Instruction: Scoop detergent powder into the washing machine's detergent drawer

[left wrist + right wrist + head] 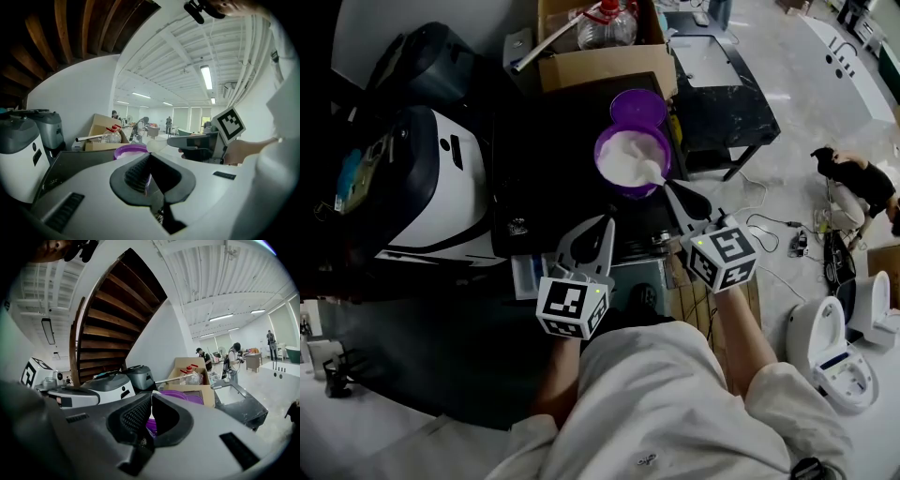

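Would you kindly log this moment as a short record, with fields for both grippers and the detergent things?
left gripper: jaws shut, nothing held, short of the tub
right gripper: shut on the white scoop's handle, at the tub's near rim
tub: purple, open, on the dark surface
powder: white, inside the tub
scoop: front end in the powder
lid: purple, off, lying behind the tub
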A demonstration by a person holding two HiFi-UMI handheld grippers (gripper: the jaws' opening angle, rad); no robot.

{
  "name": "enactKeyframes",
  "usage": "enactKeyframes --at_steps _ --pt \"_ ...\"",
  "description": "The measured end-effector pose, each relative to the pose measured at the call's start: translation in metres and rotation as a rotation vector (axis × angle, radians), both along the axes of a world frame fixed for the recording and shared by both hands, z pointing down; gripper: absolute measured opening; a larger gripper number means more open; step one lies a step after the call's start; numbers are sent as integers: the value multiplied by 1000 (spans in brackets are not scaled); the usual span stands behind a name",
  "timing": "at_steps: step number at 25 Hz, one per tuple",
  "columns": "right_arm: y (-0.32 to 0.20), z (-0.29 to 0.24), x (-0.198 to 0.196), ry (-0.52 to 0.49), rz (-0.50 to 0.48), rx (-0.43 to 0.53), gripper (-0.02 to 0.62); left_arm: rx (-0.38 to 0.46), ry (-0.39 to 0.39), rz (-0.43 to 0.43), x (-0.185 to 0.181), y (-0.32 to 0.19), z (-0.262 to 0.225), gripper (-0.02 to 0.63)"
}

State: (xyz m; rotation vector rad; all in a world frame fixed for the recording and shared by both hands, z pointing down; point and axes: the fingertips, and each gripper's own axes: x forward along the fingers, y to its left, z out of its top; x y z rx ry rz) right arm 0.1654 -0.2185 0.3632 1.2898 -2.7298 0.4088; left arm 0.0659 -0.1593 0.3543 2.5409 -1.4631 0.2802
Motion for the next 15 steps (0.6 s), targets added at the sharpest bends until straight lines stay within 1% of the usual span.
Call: enactKeyframes --at_steps 5,10,15 --pt "-9 6 -1 31 -5 -11 12 -5 0 4 5 -4 2 12" --pt "-21 13 -3 55 11 -30 14 -8 5 4 4 -10 3 12" --pt "-31 17 -4 109 33 -31 12 -9 9 13 -1 -14 3 12"
